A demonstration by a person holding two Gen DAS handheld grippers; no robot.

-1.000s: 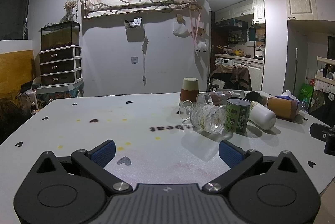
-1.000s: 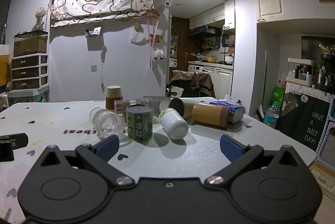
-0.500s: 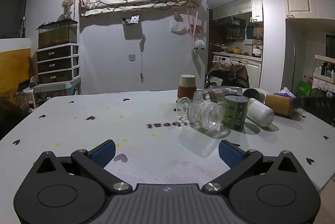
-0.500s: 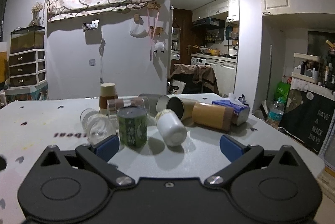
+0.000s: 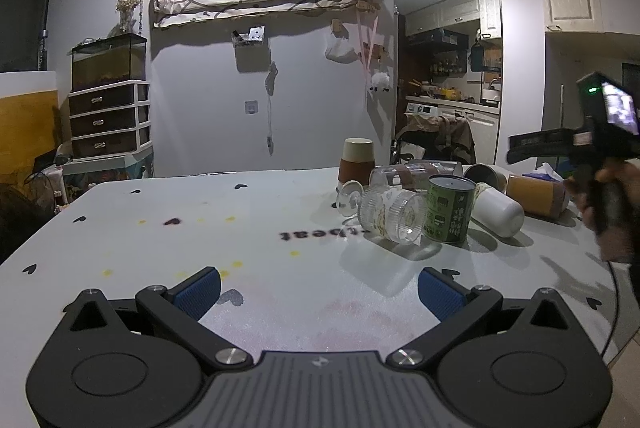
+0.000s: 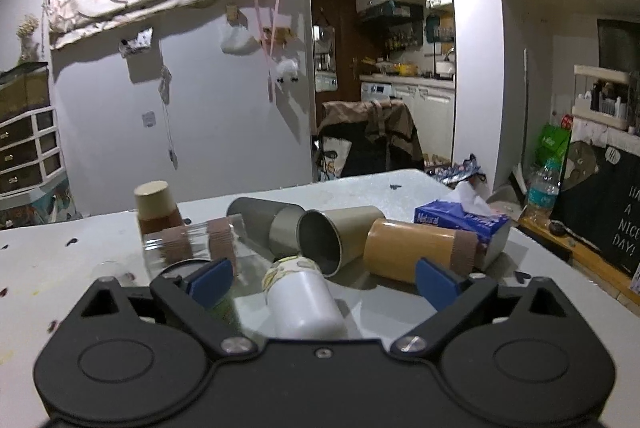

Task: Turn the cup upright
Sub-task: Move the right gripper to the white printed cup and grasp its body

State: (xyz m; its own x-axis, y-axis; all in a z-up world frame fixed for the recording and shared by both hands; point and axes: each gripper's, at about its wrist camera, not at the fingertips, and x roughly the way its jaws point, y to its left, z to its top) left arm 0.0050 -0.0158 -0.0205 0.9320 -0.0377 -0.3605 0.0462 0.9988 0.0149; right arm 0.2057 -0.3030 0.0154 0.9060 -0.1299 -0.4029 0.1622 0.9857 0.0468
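A cluster of cups lies on the white table (image 5: 200, 220). A white cup (image 6: 304, 304) lies on its side just below and between my right gripper's fingers; it also shows in the left wrist view (image 5: 498, 210). A grey metal cup (image 6: 332, 240), an orange-brown cup (image 6: 412, 252) and a clear glass (image 5: 390, 214) also lie on their sides. A green can (image 5: 450, 208) stands upright. A brown paper cup (image 5: 357, 164) stands upside down. My right gripper (image 6: 322, 278) is open above the white cup. My left gripper (image 5: 318, 292) is open and empty over bare table.
A blue tissue box (image 6: 460, 222) sits behind the orange-brown cup. A taped clear glass (image 6: 192, 244) and a second grey tumbler (image 6: 264, 218) lie in the pile. The table's right edge (image 6: 560, 268) is close. A chair (image 6: 372, 144) stands beyond.
My right gripper has moved forward and up over the cup cluster, so the white cup now sits between its fingers. My left gripper has stayed nearly still.
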